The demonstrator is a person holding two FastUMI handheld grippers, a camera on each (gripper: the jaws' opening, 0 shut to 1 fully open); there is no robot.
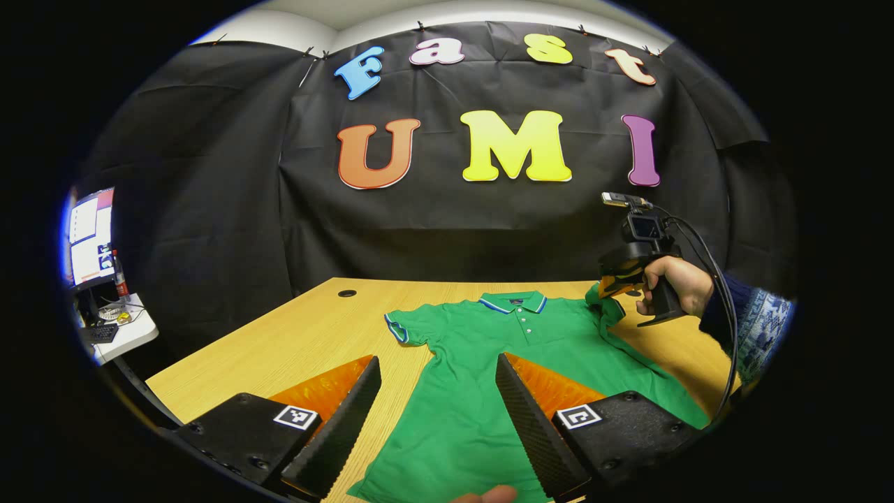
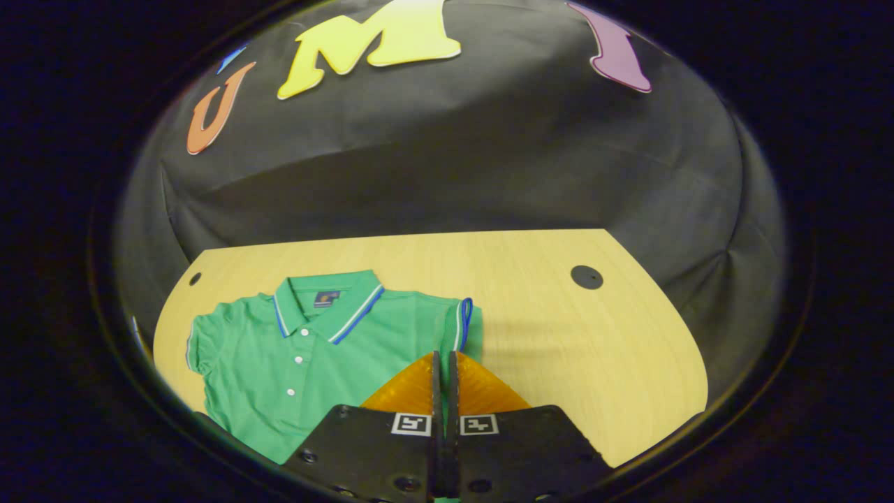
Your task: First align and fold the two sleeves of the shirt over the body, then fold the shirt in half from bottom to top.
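A green polo shirt (image 1: 489, 363) with a blue-and-white trimmed collar lies face up on the wooden table (image 1: 307, 342), collar toward the far wall. My left gripper (image 1: 438, 363) hangs open above the shirt's lower body, touching nothing. In the left gripper view the right gripper (image 1: 606, 288), held by a hand (image 1: 681, 283), pinches the shirt's sleeve on that side and lifts it off the table. In the right gripper view my right gripper (image 2: 444, 356) is shut on that sleeve (image 2: 462, 325), with green cloth between its fingers. The shirt's other sleeve (image 2: 199, 346) lies flat.
A round cable hole (image 2: 587, 276) sits in the bare table beside the shirt, and another cable hole (image 1: 347, 293) lies near the far left corner. Left of the table, a side desk (image 1: 119, 328) carries a monitor (image 1: 91, 234) and a keyboard.
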